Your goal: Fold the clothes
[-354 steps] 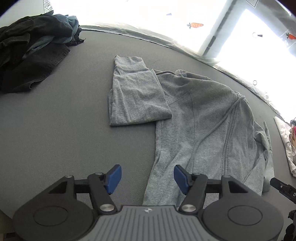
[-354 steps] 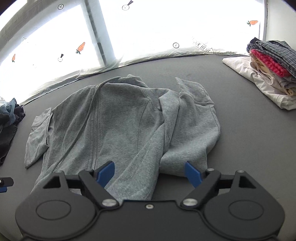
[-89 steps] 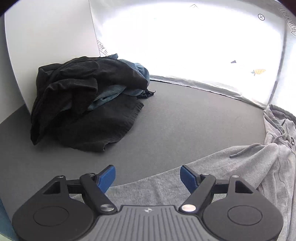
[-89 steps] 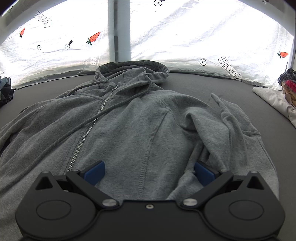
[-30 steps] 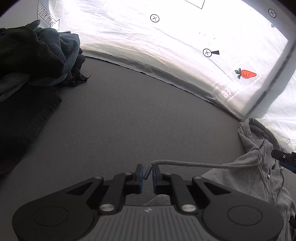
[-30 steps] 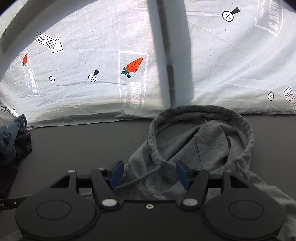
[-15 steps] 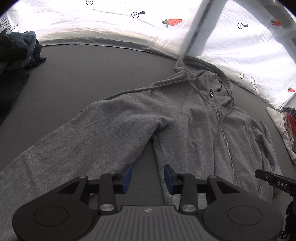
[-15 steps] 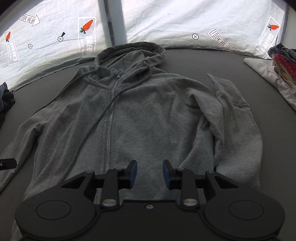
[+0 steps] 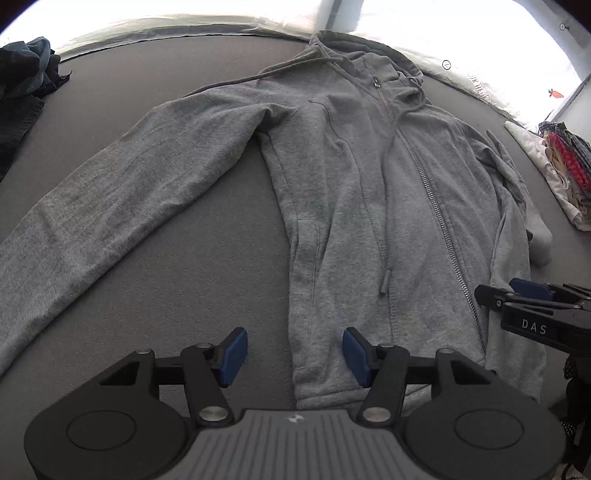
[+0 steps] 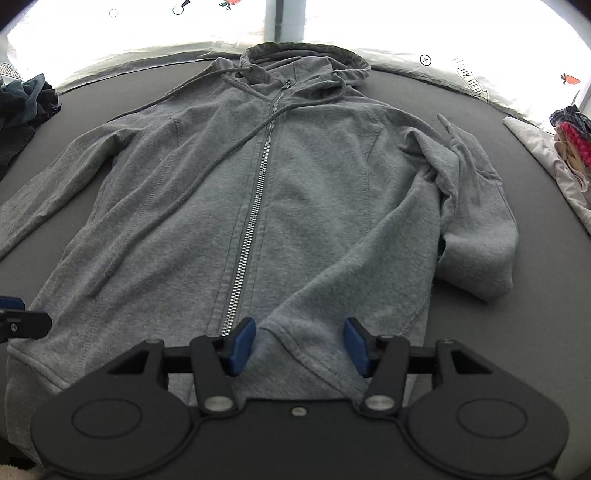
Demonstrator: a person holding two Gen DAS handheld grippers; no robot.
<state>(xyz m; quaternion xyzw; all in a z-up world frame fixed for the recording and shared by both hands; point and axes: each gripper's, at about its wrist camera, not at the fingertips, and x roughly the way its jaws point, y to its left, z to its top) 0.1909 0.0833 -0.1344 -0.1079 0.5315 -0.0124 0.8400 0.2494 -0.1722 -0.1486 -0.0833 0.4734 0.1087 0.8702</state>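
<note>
A grey zip hoodie (image 9: 369, 206) (image 10: 295, 192) lies face up on the dark grey table, hood at the far side, zipper closed. Its left sleeve (image 9: 122, 192) stretches out flat toward the near left. Its right sleeve (image 10: 476, 218) is folded back on itself beside the body. My left gripper (image 9: 291, 356) hangs open over the hem's left corner, nothing between its blue pads. My right gripper (image 10: 299, 347) is open above the hem just right of the zipper's lower end. The right gripper (image 9: 532, 295) also shows at the left wrist view's right edge.
A heap of dark clothes (image 9: 22, 85) (image 10: 22, 99) sits at the far left. A stack of folded clothes (image 9: 561, 166) (image 10: 561, 147) rests at the far right on a white cloth. A bright printed sheet (image 10: 147, 33) rises behind the grey table (image 9: 229, 236).
Both grippers have pulled back toward the hem and opened wider. One second ago the left gripper held the drawstring out to the left; the drawstring now lies loose on the hoodie.
</note>
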